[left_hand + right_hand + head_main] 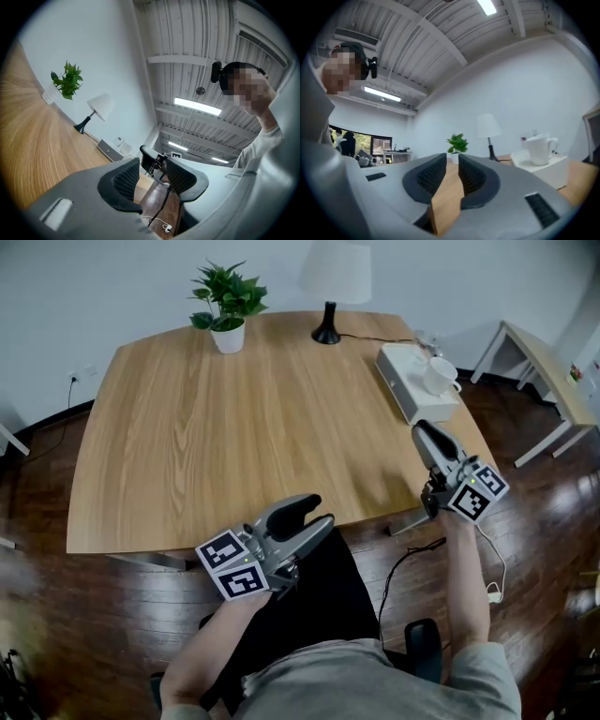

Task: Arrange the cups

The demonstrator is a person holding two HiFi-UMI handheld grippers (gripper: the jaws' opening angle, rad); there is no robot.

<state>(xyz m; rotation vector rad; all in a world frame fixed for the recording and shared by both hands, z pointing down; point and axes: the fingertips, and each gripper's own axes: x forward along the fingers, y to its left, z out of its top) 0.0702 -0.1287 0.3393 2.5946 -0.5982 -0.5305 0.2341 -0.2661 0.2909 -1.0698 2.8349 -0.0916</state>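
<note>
White cup [439,376] stands on top of the white box [398,390], which lies at the far right of the bench [234,446]; not yet picked up. Right gripper [424,433] is held level just short of the box and points toward it, probably lining up on the cup; fingers narrow, a slit only, nothing between. Left gripper [319,512] is well away from the box, tilted slightly up, fingers apart, empty; likely idle.

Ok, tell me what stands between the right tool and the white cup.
Nothing visible does. The white cup sits on the white box at the table's right edge, and the right tool points at it from the box's near end.
</note>
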